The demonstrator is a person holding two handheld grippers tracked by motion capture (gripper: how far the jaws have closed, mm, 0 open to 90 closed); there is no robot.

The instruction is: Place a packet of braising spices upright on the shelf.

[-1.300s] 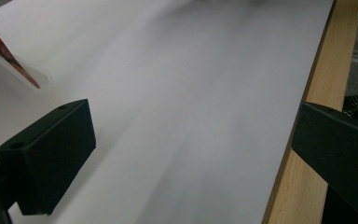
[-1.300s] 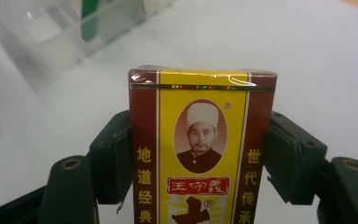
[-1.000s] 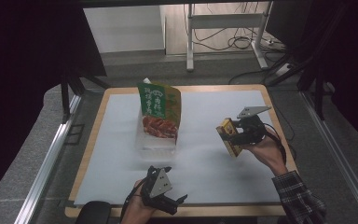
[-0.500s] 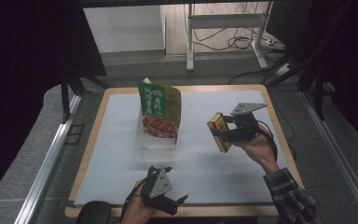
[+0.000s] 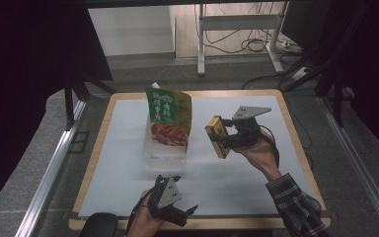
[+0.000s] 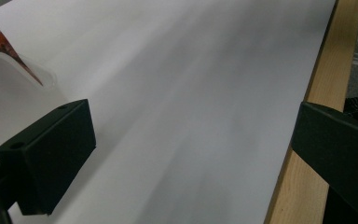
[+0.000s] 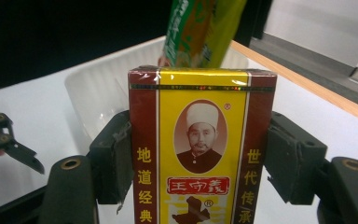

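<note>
The left gripper (image 5: 190, 211) rested low at the counter's (image 5: 98, 163) near edge, its fingers (image 6: 46, 158) spread wide with bare white sheet between them. A clear tray (image 5: 164, 150) stood mid-counter, a green and orange bag (image 5: 169, 116) upright in it. To its right, the right gripper (image 5: 224, 140) was off the counter, fingers (image 7: 114, 156) clamped on the long sides of a yellow and maroon box (image 5: 218, 136). The box's long axis ran along the fingers, top end aimed at the tray; the box hung just beside the tray, apart.
</note>
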